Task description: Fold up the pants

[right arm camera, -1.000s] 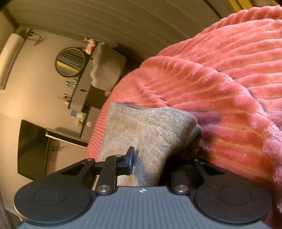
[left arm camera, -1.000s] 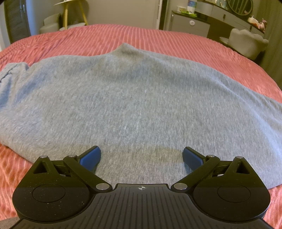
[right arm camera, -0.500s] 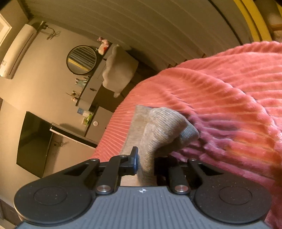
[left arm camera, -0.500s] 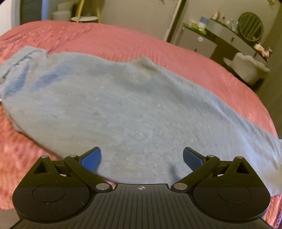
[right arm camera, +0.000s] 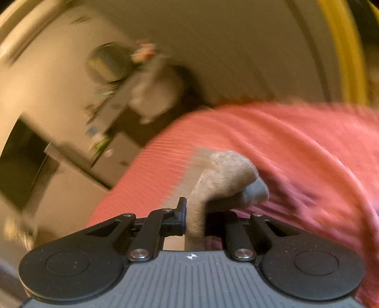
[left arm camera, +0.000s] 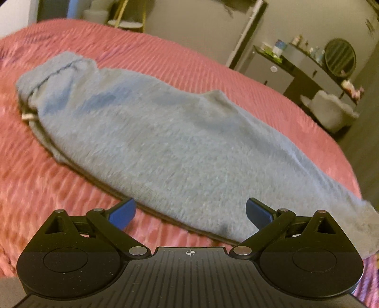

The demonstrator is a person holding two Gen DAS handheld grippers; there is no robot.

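Note:
Grey knit pants [left arm camera: 180, 147] lie folded lengthwise across the pink ribbed bedspread [left arm camera: 59, 189], waistband at the far left, leg ends at the right edge. My left gripper [left arm camera: 190, 212] is open and empty, hovering over the pants' near edge. My right gripper [right arm camera: 195, 220] is shut on a bunched end of the pants [right arm camera: 225, 175] and holds it lifted above the bedspread [right arm camera: 296, 154]. The right wrist view is blurred by motion.
A dresser with a round mirror [left arm camera: 340, 56] and a pale padded chair [left arm camera: 331, 111] stand beyond the bed's far right side. A small yellow-legged table [left arm camera: 128, 20] stands behind the bed.
My left gripper has pulled back and turned, so more of the pants and the waistband show. My right gripper closed on the pants' end and is lifting it while swinging fast.

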